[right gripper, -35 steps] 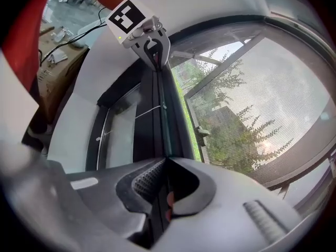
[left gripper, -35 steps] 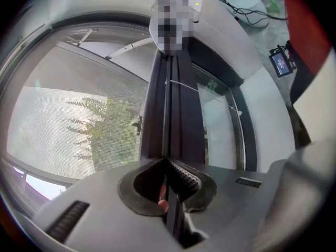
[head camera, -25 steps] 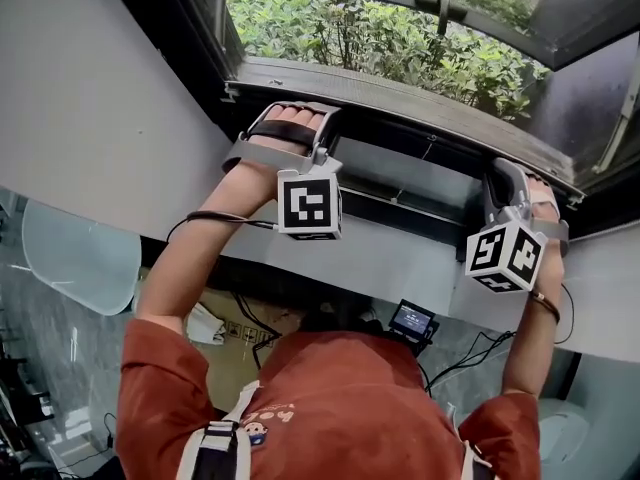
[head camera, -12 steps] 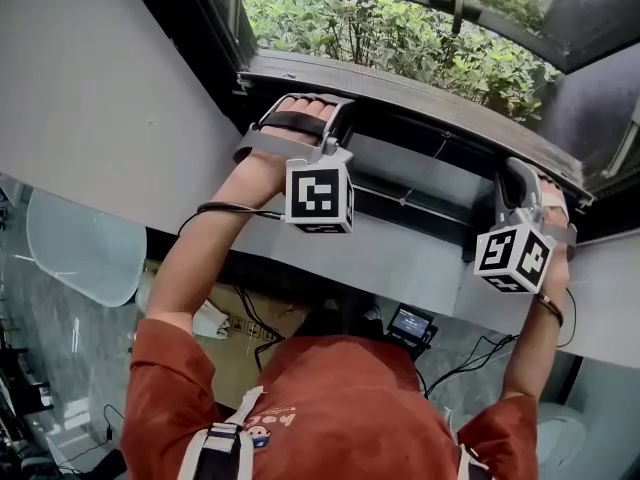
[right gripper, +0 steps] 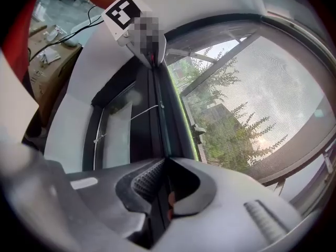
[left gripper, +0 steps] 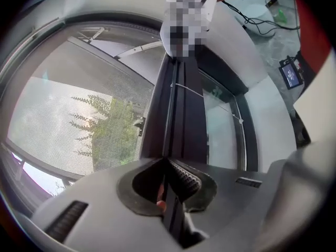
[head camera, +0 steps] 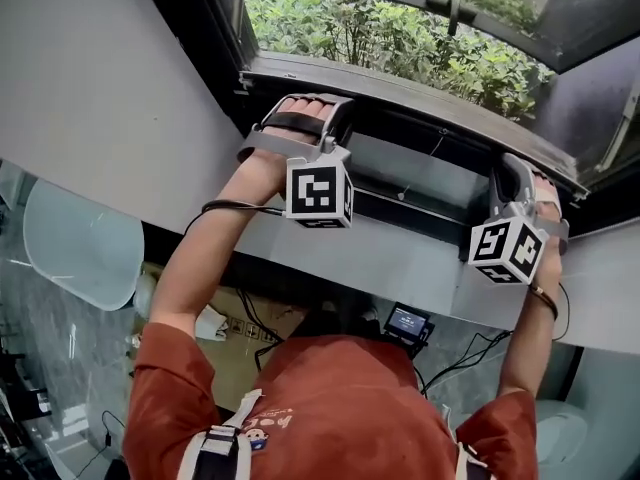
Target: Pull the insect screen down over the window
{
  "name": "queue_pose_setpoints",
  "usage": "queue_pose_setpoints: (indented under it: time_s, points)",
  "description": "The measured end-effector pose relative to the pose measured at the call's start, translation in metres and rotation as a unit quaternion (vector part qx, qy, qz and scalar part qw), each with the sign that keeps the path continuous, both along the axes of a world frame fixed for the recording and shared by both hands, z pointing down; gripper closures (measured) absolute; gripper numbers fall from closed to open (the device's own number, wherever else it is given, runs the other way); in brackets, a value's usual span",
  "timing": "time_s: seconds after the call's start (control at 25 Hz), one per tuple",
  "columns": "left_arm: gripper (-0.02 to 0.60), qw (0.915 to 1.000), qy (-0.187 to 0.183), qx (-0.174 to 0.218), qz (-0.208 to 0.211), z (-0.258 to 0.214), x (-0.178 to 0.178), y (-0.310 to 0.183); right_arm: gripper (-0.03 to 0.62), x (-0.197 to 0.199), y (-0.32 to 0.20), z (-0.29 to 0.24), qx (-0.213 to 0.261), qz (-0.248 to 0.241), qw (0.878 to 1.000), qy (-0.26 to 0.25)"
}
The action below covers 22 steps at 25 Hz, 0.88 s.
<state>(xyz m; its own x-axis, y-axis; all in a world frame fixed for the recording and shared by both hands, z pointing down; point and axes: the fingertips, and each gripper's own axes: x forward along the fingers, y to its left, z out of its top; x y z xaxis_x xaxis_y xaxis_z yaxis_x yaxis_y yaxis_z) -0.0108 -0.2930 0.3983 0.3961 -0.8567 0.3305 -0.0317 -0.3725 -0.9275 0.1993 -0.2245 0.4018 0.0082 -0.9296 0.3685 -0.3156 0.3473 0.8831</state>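
Left gripper (left gripper: 169, 164) and right gripper (right gripper: 164, 164) each pinched the dark screen bar (left gripper: 181, 114), left and right ends. Bar lay low, near the window sill (head camera: 420, 103). Mesh (left gripper: 79, 119) stretched over the far opening.

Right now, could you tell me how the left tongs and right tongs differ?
The left tongs grip the bar toward its left end, the right tongs toward its right end. In the head view the left tongs' cube shows mainly one face; the right tongs' cube shows two. Both are shut on the same dark bar.
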Motion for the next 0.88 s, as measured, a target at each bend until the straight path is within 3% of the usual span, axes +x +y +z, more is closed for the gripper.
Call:
queue_pose_setpoints:
  time_s: [0.28, 0.68, 0.88]
  points:
    - [0.561, 0.9994, -0.028, 0.019, -0.003, 0.001, 0.002, 0.001, 0.550, 0.003, 0.000, -0.002, 0.018, -0.005, 1.000, 0.006]
    - [0.557, 0.9997, -0.023, 0.012, -0.004, -0.004, 0.003, -0.008, 0.563, 0.004, -0.009, -0.006, 0.011, -0.001, 1.000, 0.006]
    - [0.563, 0.9978, -0.063, -0.009, -0.014, -0.007, 0.004, -0.013, 0.565, 0.004, -0.010, -0.006, -0.003, 0.003, 1.000, 0.007]
